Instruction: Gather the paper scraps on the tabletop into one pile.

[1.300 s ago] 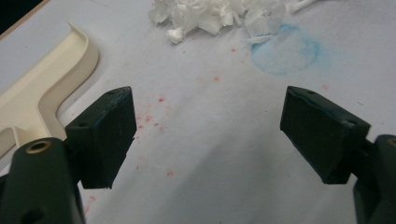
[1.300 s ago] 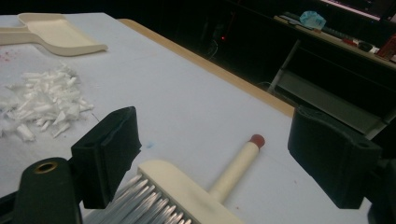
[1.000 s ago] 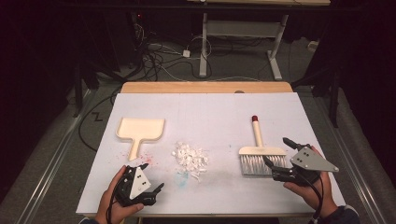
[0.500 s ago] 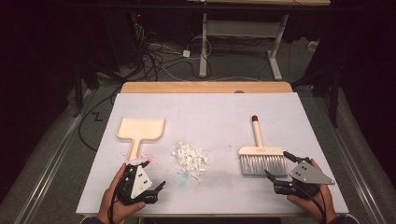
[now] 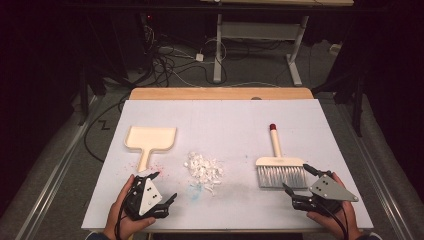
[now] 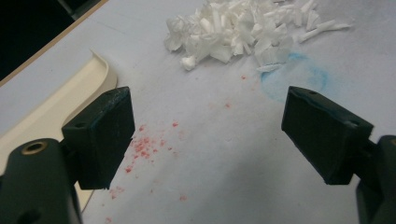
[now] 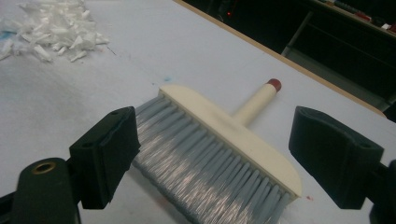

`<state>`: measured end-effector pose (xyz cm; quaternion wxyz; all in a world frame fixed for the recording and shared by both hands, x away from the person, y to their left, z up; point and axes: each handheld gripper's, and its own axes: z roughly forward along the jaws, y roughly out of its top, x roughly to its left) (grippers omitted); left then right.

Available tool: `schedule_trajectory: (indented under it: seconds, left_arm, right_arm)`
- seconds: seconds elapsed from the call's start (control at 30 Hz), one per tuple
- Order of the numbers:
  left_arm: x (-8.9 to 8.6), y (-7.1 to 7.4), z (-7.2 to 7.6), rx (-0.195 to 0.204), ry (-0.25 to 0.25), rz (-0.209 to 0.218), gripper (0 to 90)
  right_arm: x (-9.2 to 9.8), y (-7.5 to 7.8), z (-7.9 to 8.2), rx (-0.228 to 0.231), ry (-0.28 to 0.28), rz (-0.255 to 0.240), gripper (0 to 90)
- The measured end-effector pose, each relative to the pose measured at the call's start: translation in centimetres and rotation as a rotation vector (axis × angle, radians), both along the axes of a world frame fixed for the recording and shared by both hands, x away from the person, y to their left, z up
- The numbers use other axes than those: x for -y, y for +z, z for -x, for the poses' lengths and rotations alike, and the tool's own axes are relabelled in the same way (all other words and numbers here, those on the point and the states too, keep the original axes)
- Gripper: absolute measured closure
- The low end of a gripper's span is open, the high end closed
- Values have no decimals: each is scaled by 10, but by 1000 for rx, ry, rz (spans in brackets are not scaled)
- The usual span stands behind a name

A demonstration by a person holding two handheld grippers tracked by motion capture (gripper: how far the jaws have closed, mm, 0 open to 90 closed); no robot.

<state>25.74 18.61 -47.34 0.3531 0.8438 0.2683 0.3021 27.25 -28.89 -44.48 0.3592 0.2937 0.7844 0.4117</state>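
the right gripper (image 5: pixel 298 179) is gaping wide just short of the brush (image 5: pixel 280 167), which is lying flat right of the white scraps (image 5: pixel 204 168). the left gripper (image 5: pixel 161 187) is also hanging open, beside the dustpan (image 5: pixel 148 140).

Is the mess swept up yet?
Not yet. The white scraps lie piled mid-table, none in the dustpan. The brush lies flat, untouched. Both the left gripper and right gripper are open, holding nothing. Grabbing tools and sweeping are left.
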Motion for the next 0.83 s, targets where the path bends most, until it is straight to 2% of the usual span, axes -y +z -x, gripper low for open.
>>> schedule_trajectory:
  seconds: [0.83]
  left_arm:
    - [4, -1, -4, -12, 1, -8, 162]
  right_arm:
    - [-1, 2, 1, 9, 7, 2, 167]
